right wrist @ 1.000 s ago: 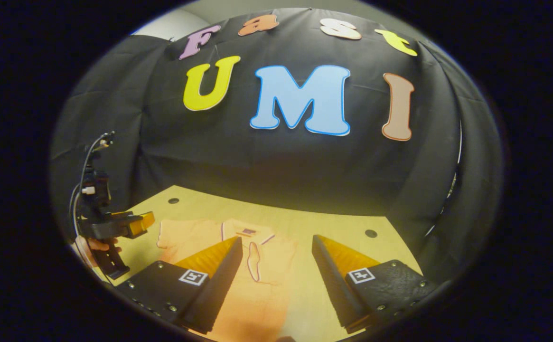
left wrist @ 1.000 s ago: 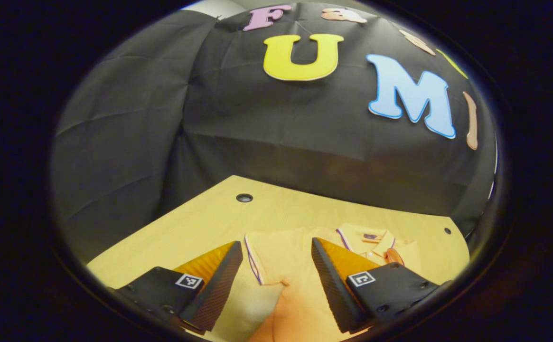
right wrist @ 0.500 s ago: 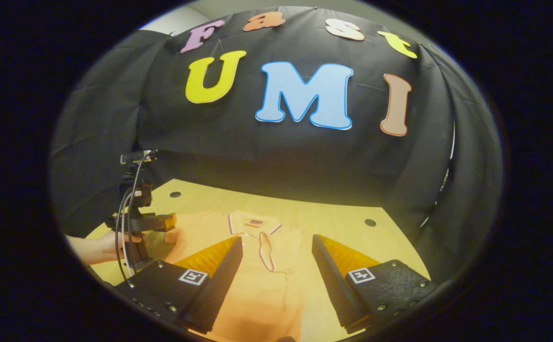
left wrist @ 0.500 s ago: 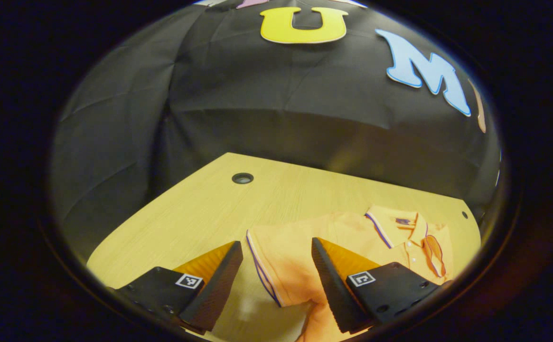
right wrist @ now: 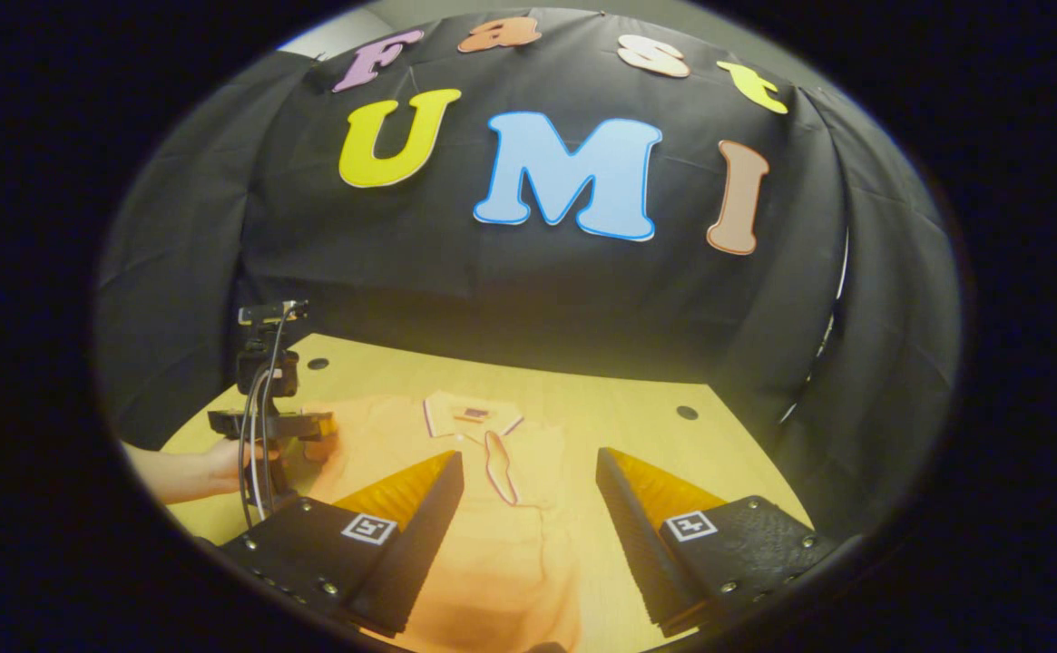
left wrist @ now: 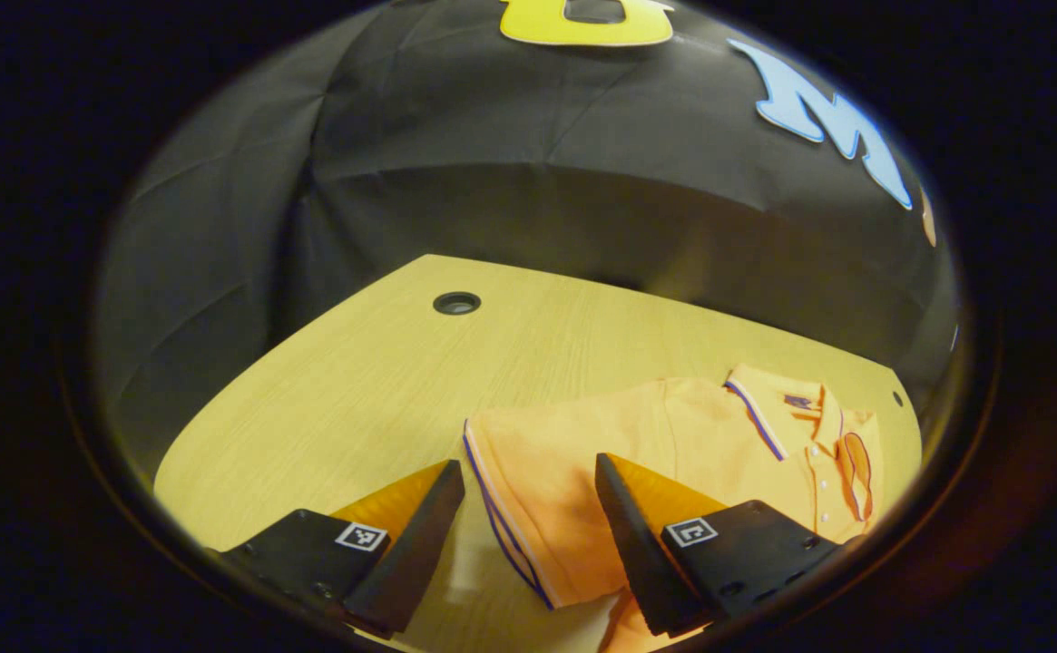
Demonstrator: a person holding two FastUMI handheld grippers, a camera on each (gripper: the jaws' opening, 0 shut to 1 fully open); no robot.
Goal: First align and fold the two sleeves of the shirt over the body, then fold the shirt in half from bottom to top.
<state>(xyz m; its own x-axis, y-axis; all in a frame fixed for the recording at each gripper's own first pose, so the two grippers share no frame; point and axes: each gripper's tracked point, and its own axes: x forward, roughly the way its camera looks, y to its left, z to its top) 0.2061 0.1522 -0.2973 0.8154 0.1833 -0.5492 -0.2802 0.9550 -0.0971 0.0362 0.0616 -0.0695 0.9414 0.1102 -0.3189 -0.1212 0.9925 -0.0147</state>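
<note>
Left gripper view: my left gripper hangs just above a pale wooden table, its two fingers spread wide with nothing between them but air. Under the gap lies the left sleeve of an orange polo shirt, spread flat, its striped cuff edge running between my fingertips. The collar sits farther off to the right, near the table's far edge.

From the right gripper view, my right gripper is also spread open and holds nothing, hovering over the shirt's body. The other sleeve appears to lie already folded across the chest there, though the cloth is pale and blurred, so I judge this loosely. My left gripper shows at the far left of that view, held by a hand, at the shirt's edge.

The step in hand, I judge, is folding the left sleeve over the body. To do it well I should come down on the cuff's edge, pinch through one layer of cloth only, lift just enough to clear the table, then carry it straight across so its edge lines up with the sleeve already laid, avoiding any drag that would skew the body.
</note>
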